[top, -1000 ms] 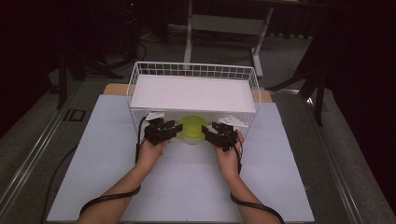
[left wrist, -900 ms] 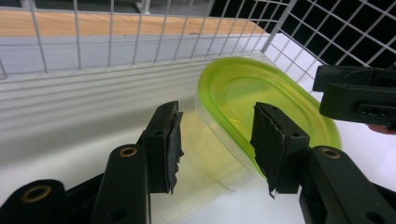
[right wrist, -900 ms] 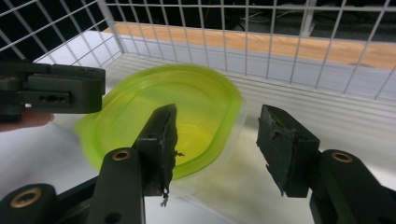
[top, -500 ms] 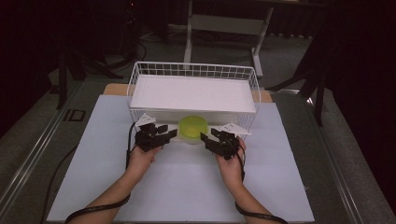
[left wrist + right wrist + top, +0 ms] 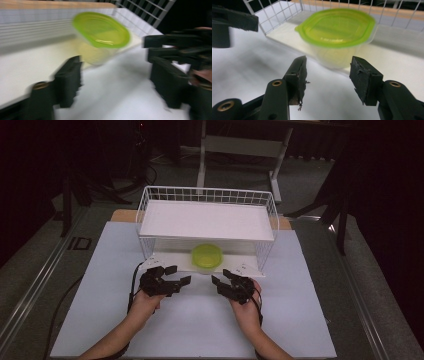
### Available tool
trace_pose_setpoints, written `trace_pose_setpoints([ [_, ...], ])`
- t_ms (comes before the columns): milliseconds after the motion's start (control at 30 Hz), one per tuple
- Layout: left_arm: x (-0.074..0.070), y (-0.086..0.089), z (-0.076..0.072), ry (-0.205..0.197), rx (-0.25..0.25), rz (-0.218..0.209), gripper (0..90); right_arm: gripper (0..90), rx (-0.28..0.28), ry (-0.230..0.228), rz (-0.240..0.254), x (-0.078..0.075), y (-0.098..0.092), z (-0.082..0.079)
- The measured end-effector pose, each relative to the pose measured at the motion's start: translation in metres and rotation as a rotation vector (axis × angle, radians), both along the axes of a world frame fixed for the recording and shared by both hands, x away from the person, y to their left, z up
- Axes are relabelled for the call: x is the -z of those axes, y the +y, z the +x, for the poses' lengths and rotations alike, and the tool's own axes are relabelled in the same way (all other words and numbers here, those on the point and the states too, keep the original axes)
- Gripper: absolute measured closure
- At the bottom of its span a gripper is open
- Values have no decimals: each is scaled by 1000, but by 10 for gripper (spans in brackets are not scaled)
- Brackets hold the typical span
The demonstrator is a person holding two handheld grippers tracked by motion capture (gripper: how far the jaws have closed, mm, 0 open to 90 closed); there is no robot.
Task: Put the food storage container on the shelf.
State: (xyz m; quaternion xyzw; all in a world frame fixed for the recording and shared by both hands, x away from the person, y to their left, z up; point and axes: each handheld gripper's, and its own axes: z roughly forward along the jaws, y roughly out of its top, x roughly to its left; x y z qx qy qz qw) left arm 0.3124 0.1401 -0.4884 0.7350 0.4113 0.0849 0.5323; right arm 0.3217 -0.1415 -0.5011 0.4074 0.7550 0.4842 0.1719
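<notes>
From above we looked forward onto the table (image 5: 200, 330), while both gripper cameras faced the green-lidded container (image 5: 207, 256) closely.

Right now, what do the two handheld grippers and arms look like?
Both the left gripper and right gripper are black, with two blocky jaws faced in worn dark pads and brass-coloured pivot screws. A black cable trails from each. Forearms are bare, no sleeves visible.
</notes>
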Motion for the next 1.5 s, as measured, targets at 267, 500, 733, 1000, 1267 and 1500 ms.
trace_pose_setpoints([
  [267, 9, -3, -17, 2, 35, -31, 15, 478, 4, 10, -28, 11, 4, -4],
  [500, 16, -6, -24, -45, 29, 8, 15, 779, -11, 29, -67, 12, 13, 1],
  [733, 18, -5, -24, -57, 24, 10, 15, 897, -7, 66, -93, 15, 22, 14],
  [1000, 21, -6, -27, -54, 29, 14, 15, 896, -8, 66, -78, 18, 33, 26],
  [1267, 20, -6, -29, -68, 37, 15, 15, 894, 5, 54, -74, 14, 38, 38],
  [1500, 18, -8, -32, -63, 44, -9, 15, 883, 33, 49, -69, 14, 40, 48],
])
